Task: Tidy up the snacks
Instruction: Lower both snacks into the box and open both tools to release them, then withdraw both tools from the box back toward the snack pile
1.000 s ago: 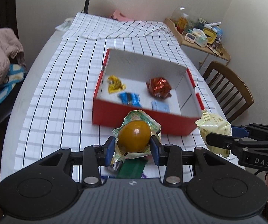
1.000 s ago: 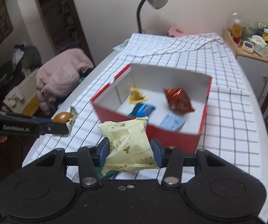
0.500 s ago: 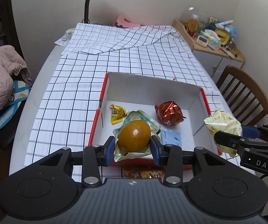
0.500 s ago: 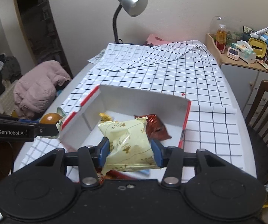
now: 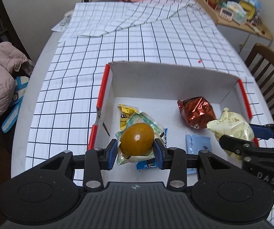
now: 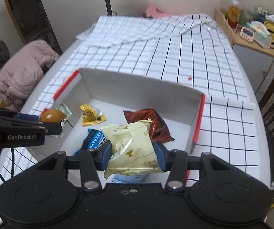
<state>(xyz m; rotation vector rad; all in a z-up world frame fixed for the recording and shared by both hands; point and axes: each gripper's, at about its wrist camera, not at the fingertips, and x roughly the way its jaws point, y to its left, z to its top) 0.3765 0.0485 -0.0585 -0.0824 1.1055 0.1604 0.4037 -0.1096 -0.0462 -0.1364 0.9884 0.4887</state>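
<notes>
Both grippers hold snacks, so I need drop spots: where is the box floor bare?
Bare strip along the box's back wall, between the yellow wrapper and red foil pack; also by the left wall. Crowded in front: blue packets.

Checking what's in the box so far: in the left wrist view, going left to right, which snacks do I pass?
Yellow wrapper → brown egg-shaped snack in the left gripper → light blue packet → pale yellow bag in the right gripper.
</notes>
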